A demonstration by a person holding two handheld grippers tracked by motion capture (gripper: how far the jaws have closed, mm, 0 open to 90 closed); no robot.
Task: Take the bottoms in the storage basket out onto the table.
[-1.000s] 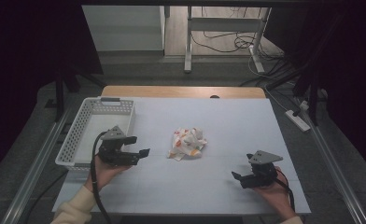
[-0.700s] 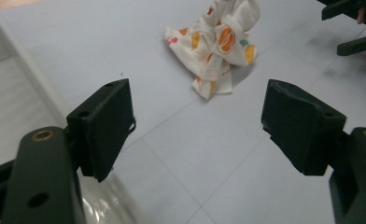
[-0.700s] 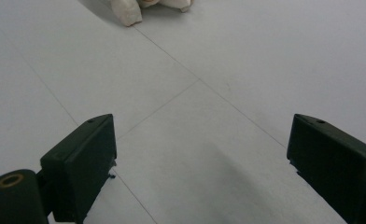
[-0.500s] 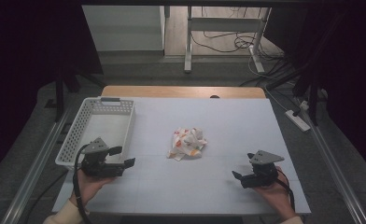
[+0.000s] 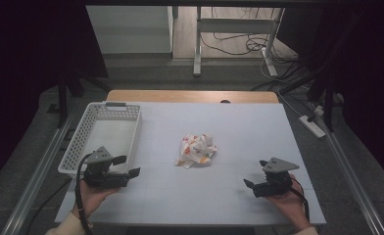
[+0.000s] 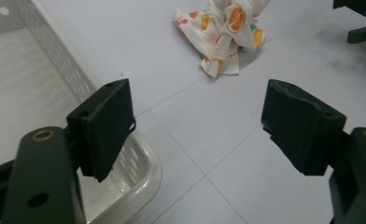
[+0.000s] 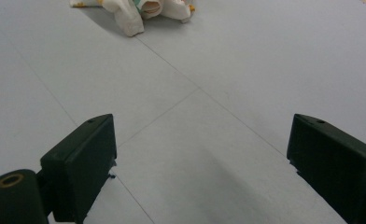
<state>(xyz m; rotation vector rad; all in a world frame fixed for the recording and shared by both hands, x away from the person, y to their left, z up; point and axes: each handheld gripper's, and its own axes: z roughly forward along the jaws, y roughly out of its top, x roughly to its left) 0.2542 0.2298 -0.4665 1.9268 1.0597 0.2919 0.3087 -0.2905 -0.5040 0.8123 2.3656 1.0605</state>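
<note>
A crumpled white cloth (image 5: 196, 150) with orange and green prints lies in the middle of the pale grey table. My left gripper (image 5: 127, 165) rests near the front left, beside the near right corner of a white plastic basket (image 5: 102, 105), jaws open and empty. In the left gripper view the gripper (image 6: 197, 121) points at the cloth (image 6: 225, 32), with the basket's corner (image 6: 144, 161) under its left jaw. My right gripper (image 5: 254, 173) sits at the front right, open and empty. In the right gripper view the gripper (image 7: 200, 154) faces bare table, the cloth (image 7: 139, 9) far ahead.
The basket holds nothing that I can see. The far strip of the table top (image 5: 190, 96) is bare wood. A power strip (image 5: 313, 126) lies on the floor to the right. The other gripper (image 6: 358, 18) shows at the top right of the left gripper view.
My left gripper has moved left and toward the near edge, away from the cloth, and then stayed put beside the basket's corner. The right gripper has not moved.
</note>
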